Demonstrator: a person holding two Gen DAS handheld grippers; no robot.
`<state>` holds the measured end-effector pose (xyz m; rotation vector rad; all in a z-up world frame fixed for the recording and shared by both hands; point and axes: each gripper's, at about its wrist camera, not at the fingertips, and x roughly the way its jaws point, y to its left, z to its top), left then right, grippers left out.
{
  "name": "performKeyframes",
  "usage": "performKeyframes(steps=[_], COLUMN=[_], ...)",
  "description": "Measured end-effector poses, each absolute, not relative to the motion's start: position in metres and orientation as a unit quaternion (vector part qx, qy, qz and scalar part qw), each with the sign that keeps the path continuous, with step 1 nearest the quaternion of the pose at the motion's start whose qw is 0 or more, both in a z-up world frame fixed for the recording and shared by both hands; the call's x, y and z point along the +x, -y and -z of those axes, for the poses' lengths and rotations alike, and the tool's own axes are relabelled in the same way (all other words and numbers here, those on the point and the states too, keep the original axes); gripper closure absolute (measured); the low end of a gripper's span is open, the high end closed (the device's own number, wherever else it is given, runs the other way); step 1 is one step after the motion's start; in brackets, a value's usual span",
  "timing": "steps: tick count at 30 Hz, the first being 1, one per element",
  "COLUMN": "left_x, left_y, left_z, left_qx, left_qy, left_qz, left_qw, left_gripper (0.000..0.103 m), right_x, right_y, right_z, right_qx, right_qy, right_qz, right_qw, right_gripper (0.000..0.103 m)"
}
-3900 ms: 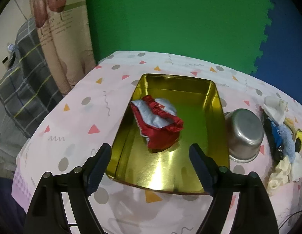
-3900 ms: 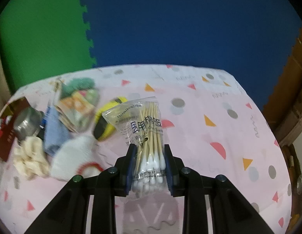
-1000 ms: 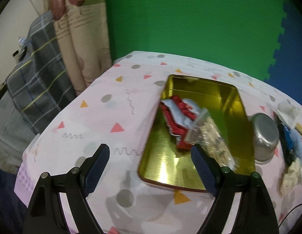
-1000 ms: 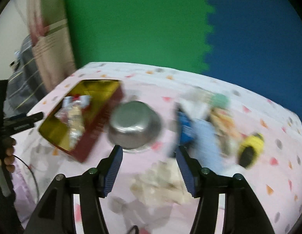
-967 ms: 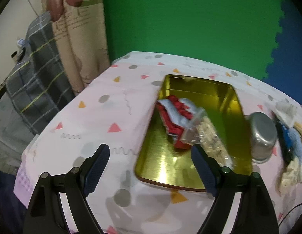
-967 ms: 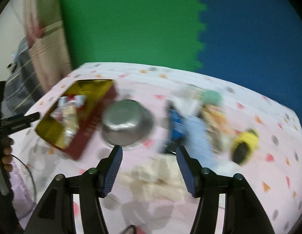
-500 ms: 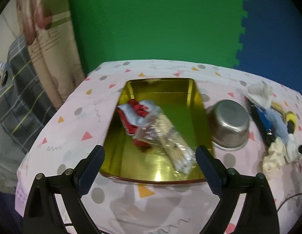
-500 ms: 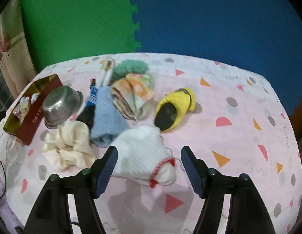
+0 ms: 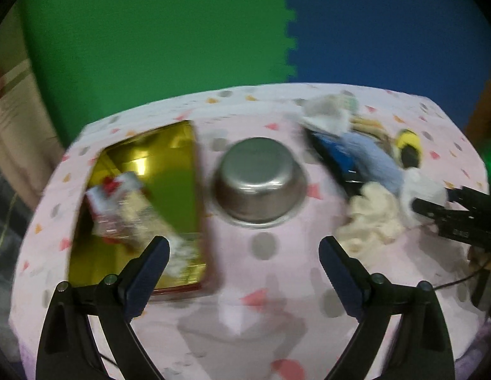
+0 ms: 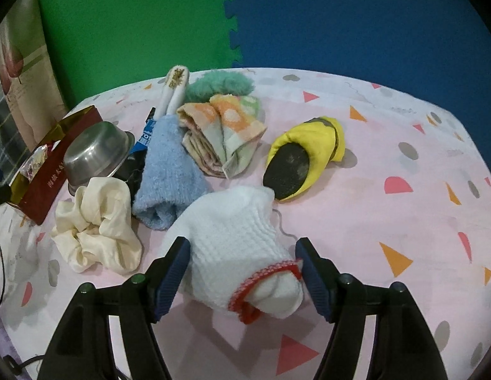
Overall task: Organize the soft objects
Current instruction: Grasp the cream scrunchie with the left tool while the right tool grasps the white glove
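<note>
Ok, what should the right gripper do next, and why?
Probably close on the white sock. The right gripper is open with its fingers on either side of the sock, which lies on the table, not yet in the tin with the swabs.

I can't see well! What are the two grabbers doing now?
Left gripper: open, holding nothing.
Right gripper: open, straddling the white knitted glove.
</note>
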<state>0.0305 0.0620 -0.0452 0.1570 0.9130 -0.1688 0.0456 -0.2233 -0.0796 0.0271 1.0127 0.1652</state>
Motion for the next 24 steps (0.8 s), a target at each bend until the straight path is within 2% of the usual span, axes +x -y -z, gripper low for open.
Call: performKeyframes(steps=[16,18,24], left_x=[0.051,0.053,0.056], left_y=[0.019,0.021,0.022], left_z=[0.086,0.089,0.096], left_qx=[0.107,0.104,0.097], left_qy=[-0.473,-0.476,-0.486], left_qz=[0.169,0.171,0.172], left_qw=[0.858,0.856,0.851], left_gripper=[0.009,0.009,0.009], right_x=[0.042,0.041,0.038], right_y=[0.223,0.222,0.220], right_z=[0.080,0.079,0.073], right_qx=[0.005,0.008,-0.005], right_qy=[-0.474,-0.471,-0.462], right_qz=[-0.087,-0.096,-0.088], right_qw=[0.876,0.877,0.882], right_gripper=[0.032,0.047,0.061])
